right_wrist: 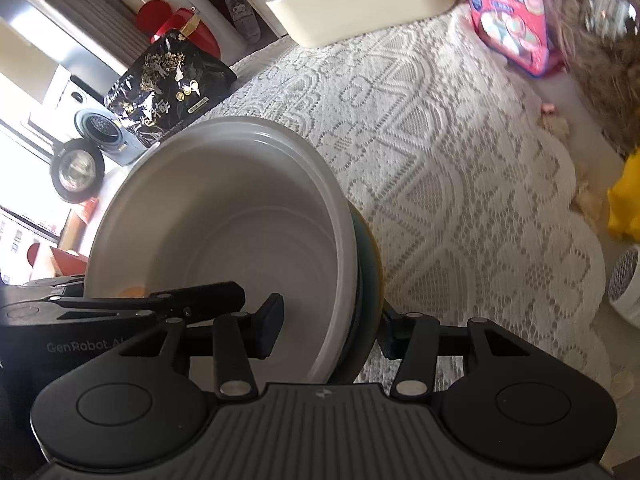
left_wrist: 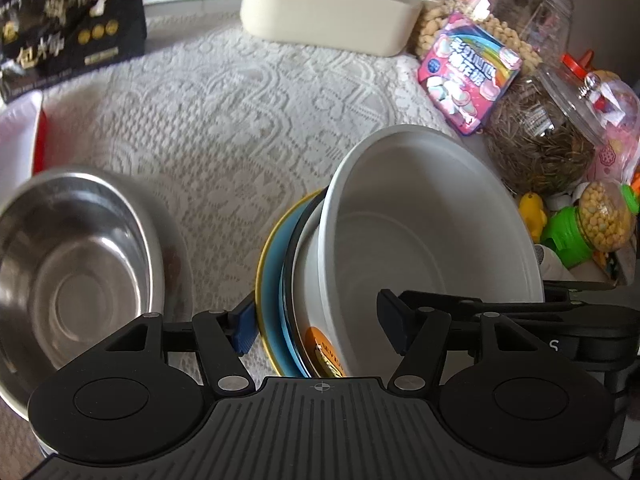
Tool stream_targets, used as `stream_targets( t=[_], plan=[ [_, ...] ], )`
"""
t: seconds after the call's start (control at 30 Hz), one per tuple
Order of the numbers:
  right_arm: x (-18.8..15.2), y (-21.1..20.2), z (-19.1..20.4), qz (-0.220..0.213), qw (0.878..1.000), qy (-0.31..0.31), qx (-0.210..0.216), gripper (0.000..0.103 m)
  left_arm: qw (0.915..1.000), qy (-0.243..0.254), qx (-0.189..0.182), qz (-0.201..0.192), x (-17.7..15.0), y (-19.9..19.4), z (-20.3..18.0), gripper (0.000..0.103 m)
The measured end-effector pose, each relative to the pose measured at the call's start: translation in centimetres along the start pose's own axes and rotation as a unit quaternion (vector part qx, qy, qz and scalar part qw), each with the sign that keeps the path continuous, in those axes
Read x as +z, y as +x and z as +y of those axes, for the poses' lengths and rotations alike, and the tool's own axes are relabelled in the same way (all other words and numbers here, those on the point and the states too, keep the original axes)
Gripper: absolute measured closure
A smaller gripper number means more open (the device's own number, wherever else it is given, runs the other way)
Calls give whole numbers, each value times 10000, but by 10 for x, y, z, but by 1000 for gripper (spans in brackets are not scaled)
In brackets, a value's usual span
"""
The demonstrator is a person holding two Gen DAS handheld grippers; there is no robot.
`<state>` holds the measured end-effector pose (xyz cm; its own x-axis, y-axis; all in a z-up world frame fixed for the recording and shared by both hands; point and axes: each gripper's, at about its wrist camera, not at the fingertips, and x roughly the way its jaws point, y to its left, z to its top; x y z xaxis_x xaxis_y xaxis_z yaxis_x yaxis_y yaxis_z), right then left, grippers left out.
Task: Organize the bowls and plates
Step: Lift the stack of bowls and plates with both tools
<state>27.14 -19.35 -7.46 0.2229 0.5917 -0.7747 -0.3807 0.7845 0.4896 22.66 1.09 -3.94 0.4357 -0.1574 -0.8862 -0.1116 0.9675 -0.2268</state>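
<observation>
A stack stands between both grippers: a white bowl (left_wrist: pixel 432 240) nested over a dark-rimmed white dish and a blue plate with a yellow rim (left_wrist: pixel 272 280). My left gripper (left_wrist: pixel 316 326) is shut across the stack's near rim, one finger outside the blue plate, one inside the bowl. My right gripper (right_wrist: pixel 328 326) is shut on the same stack's other side; the white bowl (right_wrist: pixel 224 216) fills its view. The stack is tilted above the lace cloth. A steel bowl (left_wrist: pixel 68 272) sits to the left on the cloth.
A lace tablecloth (left_wrist: pixel 224 128) covers the table. A cream box (left_wrist: pixel 328 12) and a black snack bag (left_wrist: pixel 68 24) stand at the back. A pink candy bag (left_wrist: pixel 468 76), jars of seeds (left_wrist: pixel 540 136) and toys crowd the right. A white-and-red tray (left_wrist: pixel 20 136) lies far left.
</observation>
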Motion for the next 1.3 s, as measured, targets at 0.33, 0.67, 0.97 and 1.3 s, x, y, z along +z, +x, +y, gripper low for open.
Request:
stream_targets(
  t=[0.33, 0.67, 0.97, 1.3],
  plan=[
    [8, 19, -6, 328, 9981, 284, 442, 50, 9996, -158, -240, -4, 3, 5, 14, 38],
    [10, 24, -6, 517, 9959, 586, 451, 50, 9991, -231, -350, 104, 7, 6, 18, 39],
    [12, 26, -1, 681, 9925, 976, 271, 51, 9982, -341, -444, 206, 11, 7, 25, 39],
    [18, 30, 7, 835, 9897, 1128, 297, 51, 9980, -422, -396, 263, 17, -1, 32, 39]
  ],
)
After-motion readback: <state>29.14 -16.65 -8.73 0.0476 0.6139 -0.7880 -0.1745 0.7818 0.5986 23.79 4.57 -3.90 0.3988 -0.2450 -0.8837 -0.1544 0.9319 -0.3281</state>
